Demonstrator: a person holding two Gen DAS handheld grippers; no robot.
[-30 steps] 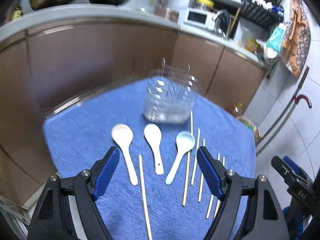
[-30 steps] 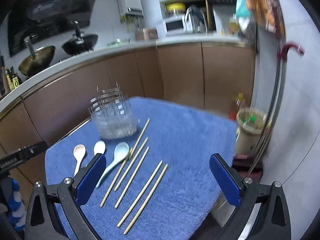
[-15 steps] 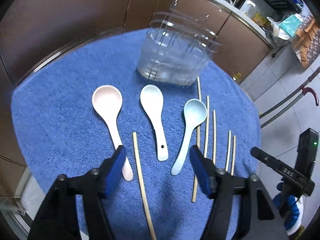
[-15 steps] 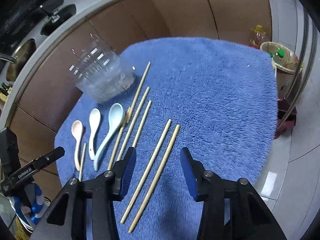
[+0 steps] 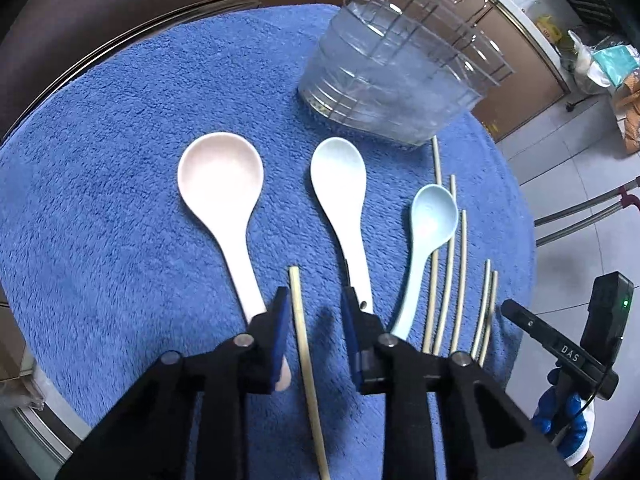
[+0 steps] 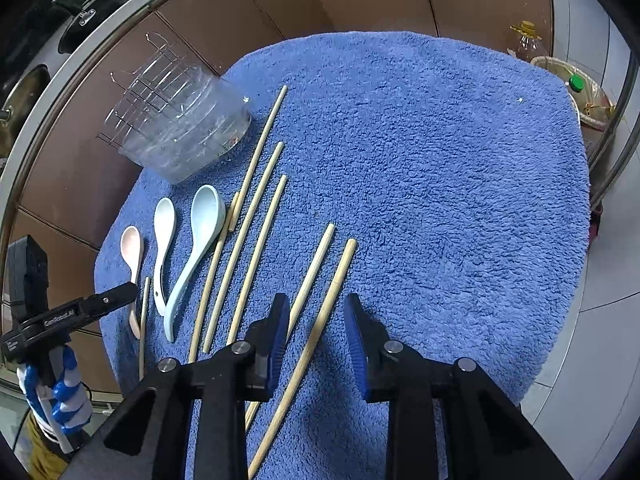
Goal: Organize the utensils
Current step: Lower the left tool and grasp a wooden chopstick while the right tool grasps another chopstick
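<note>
Left wrist: tongs (image 5: 314,316) tilted down astride chopstick (image 5: 306,352)

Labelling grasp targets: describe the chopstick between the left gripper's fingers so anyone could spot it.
Start at the clear holder on the blue towel. Three spoons lie before it. The lone chopstick lies between the pink spoon and white spoon, apart from the other chopsticks.
</note>
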